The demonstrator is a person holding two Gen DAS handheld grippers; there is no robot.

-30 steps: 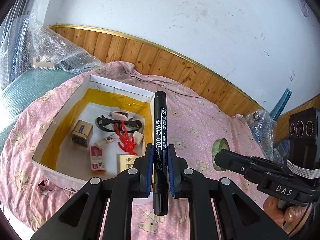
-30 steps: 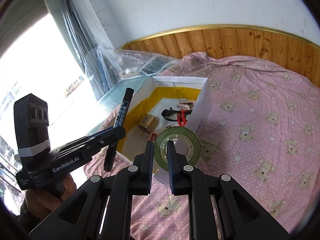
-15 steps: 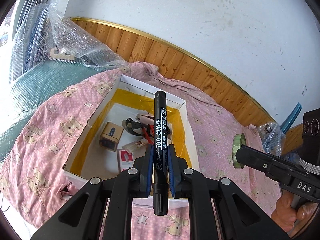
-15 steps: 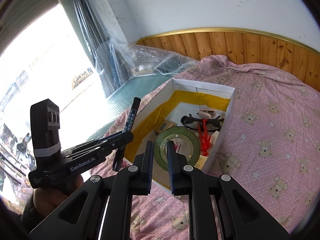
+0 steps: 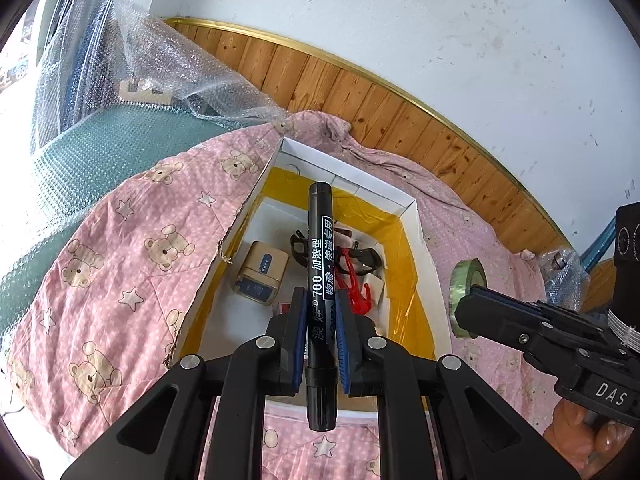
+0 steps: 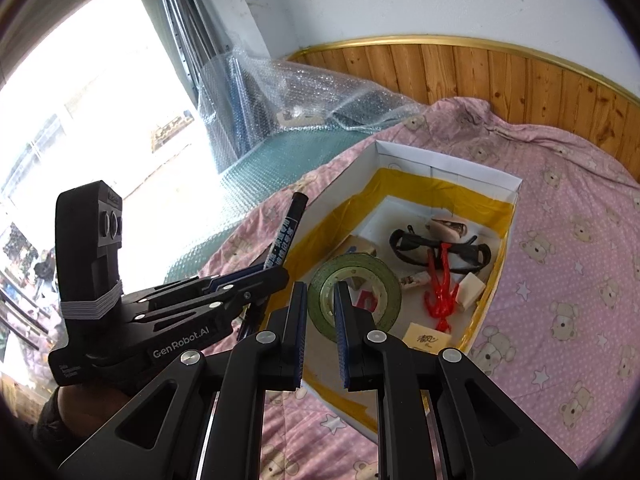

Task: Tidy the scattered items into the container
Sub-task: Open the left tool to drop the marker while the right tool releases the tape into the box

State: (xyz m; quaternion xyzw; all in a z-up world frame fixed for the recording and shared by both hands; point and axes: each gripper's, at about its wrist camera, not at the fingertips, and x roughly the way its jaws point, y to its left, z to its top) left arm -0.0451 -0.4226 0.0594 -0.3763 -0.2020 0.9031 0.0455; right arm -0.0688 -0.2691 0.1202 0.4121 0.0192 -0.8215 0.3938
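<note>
My left gripper (image 5: 320, 316) is shut on a black marker (image 5: 319, 240) that stands upright between the blue pads, over the near end of the white box (image 5: 412, 210) with yellow tape inside. My right gripper (image 6: 320, 308) is shut on a roll of green tape (image 6: 376, 280), held above the box (image 6: 516, 184). Each gripper also appears in the other view: the right gripper (image 5: 466, 312) with the tape roll (image 5: 466, 282) to the right of the box, the left gripper (image 6: 280, 276) with the marker (image 6: 286, 236) to the left of it.
Inside the box lie black glasses (image 6: 440, 246), a red clip-like toy (image 6: 440, 292), a small tan carton (image 5: 262, 272) and some cards. The box rests on a pink bear-print quilt (image 5: 120, 260). Bubble wrap (image 5: 160, 64) and a wood-panelled wall (image 5: 360, 92) stand behind.
Both grippers have moved left and closer over the box while keeping their loads. The box now lies directly under the marker and the tape roll.
</note>
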